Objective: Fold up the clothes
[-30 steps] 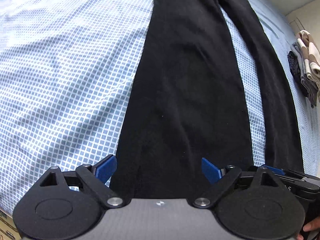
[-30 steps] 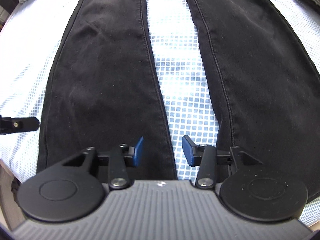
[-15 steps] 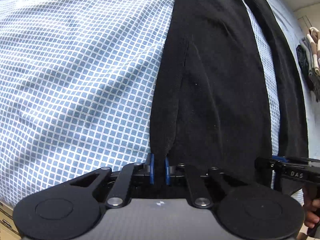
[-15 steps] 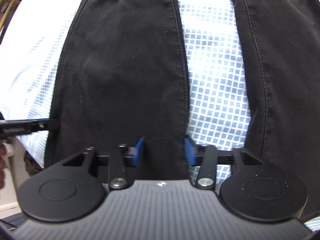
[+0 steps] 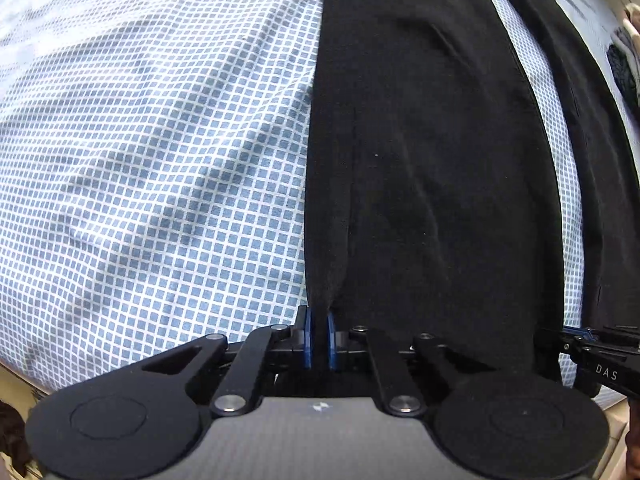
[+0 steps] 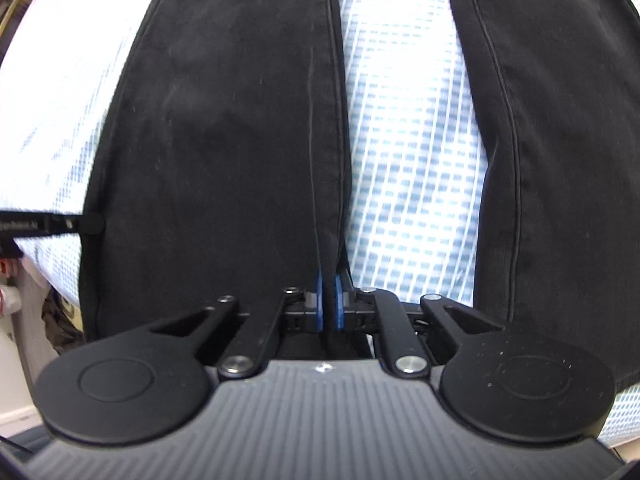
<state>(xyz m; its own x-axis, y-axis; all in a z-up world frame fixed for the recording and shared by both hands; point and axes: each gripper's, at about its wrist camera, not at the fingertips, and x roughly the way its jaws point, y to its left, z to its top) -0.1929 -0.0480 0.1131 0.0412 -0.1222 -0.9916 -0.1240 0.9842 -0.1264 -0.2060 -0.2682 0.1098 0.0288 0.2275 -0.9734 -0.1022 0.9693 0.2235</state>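
Black trousers: spread flat on the bed, two legs running away from both cameras, a strip of sheet showing between them.
Near leg: left outer edge and right inner edge both pinched at the hem end; a raised fold running up from each pinch.
Far leg: flat, to the right in the right wrist view, a seam line down its length, untouched by either tool.
Left tool: blue pads drawn together, clamped on the left edge of the near leg at the hem; also seen from the side at the left border of the right wrist view, tip at the cloth's edge.
Right tool: blue pads drawn together, clamped on the inner edge of the same leg at the hem, just beside the strip of sheet; its black tip also at the right border of the left wrist view.
Bed sheet: blue-and-white checked, lightly rumpled, under the trousers.
Folded clothes: small pile at the far right of the bed, well apart from the trousers, only partly in view.
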